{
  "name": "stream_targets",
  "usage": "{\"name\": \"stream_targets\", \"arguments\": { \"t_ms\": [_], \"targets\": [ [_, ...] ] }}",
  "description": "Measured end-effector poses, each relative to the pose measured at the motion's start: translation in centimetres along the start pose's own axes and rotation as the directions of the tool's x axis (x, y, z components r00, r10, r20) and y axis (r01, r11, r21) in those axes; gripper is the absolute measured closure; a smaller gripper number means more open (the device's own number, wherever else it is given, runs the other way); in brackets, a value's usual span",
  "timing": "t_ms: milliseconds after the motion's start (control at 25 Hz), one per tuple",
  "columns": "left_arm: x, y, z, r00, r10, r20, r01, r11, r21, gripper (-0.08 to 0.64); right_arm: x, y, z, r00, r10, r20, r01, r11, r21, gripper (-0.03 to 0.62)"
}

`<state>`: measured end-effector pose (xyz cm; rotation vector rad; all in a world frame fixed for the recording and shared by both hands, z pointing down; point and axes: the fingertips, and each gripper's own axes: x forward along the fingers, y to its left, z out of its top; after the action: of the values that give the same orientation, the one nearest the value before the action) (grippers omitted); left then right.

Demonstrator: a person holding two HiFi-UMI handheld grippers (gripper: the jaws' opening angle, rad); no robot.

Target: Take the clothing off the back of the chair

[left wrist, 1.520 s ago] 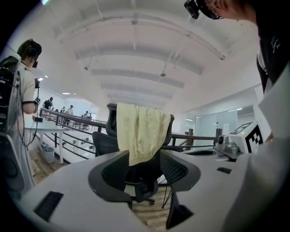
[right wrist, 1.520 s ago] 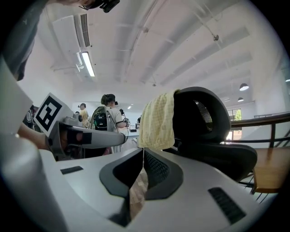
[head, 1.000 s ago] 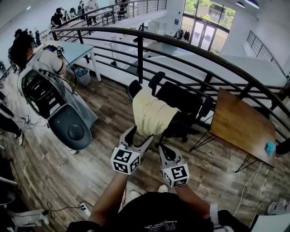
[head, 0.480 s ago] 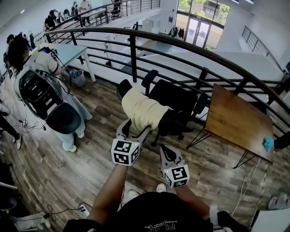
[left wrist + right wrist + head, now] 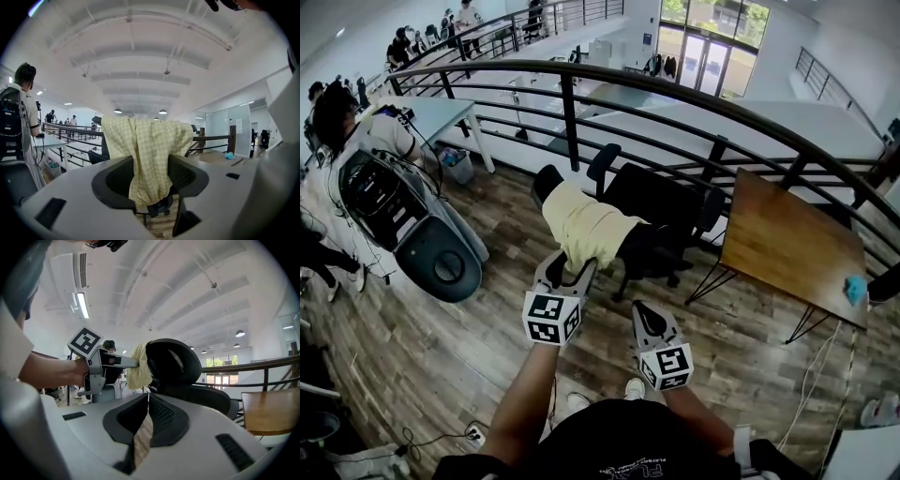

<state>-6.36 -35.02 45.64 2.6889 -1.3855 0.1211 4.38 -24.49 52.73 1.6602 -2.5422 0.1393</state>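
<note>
A pale yellow checked garment (image 5: 581, 225) hangs over the back of a black office chair (image 5: 661, 211). My left gripper (image 5: 567, 267) reaches its lower hem. In the left gripper view the garment (image 5: 145, 140) hangs between the jaws of the left gripper (image 5: 150, 165), which are closing around it; the cloth hangs flat, not pinched. My right gripper (image 5: 639, 309) is held back, short of the chair, shut with nothing between its fingers. In the right gripper view the right gripper (image 5: 148, 397) points at the chair's headrest (image 5: 173, 362), with the left gripper (image 5: 133, 363) at the garment (image 5: 139, 376).
A black metal railing (image 5: 675, 94) curves behind the chair. A wooden table (image 5: 787, 248) with a blue thing (image 5: 857, 289) stands at the right. A person wearing a backpack rig (image 5: 370, 178) stands at the left by a white table (image 5: 441, 108). Wooden floor lies around the chair.
My left gripper has moved forward to the garment's hem and its jaws have narrowed around it. The right gripper has edged slightly forward. The person at the left has shifted.
</note>
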Motion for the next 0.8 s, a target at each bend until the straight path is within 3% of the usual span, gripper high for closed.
{"name": "stream_targets", "arguments": {
  "t_ms": [360,800],
  "targets": [
    [-0.9,0.1,0.9,0.997,0.067,0.025,-0.068,0.997,0.029,0.493,-0.5,0.4,0.3,1.000,0.019,0.002,-0.019,1.000,-0.005,0.572],
    [-2.0,0.1,1.0,0.998,0.048,0.035,-0.048,0.999,-0.009,0.506,-0.9,1.3,1.1,1.000,0.024,0.009,-0.024,0.999,-0.032,0.572]
  ]
}}
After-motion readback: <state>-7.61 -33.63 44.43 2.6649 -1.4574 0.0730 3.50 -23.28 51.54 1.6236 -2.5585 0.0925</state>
